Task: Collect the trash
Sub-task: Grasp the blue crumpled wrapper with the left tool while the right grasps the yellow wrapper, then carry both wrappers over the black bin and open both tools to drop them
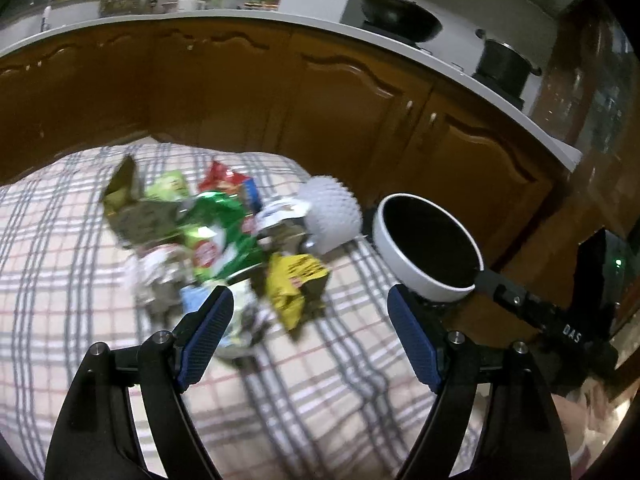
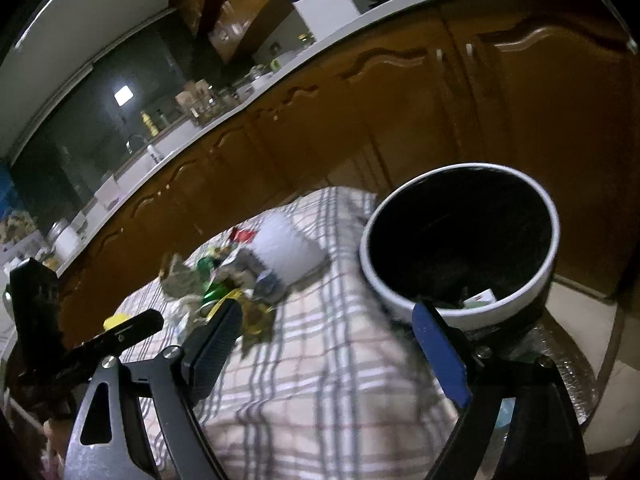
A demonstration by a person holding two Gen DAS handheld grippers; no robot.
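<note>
A heap of crumpled wrappers lies on the plaid tablecloth [image 1: 60,260]: a green one [image 1: 216,236], a yellow one [image 1: 294,284], a red one [image 1: 222,178] and an olive bag [image 1: 124,196]. A white ribbed cup [image 1: 332,216] lies on its side beside them. My left gripper [image 1: 310,294] hovers open just before the heap, holding nothing. To the right stands a white bin [image 1: 404,268] with a dark inside. In the right wrist view my right gripper [image 2: 328,308] is open and empty beside the bin [image 2: 384,284]. A few scraps [image 2: 480,298] lie inside it. The heap [image 2: 224,280] is further left.
Brown wooden cabinets [image 1: 340,112] run behind the table under a white counter [image 1: 280,20]. A black wok [image 1: 400,16] and a dark pot [image 1: 504,64] sit on it. The table's far edge lies just behind the cup. A small yellow thing [image 2: 116,320] shows at the left.
</note>
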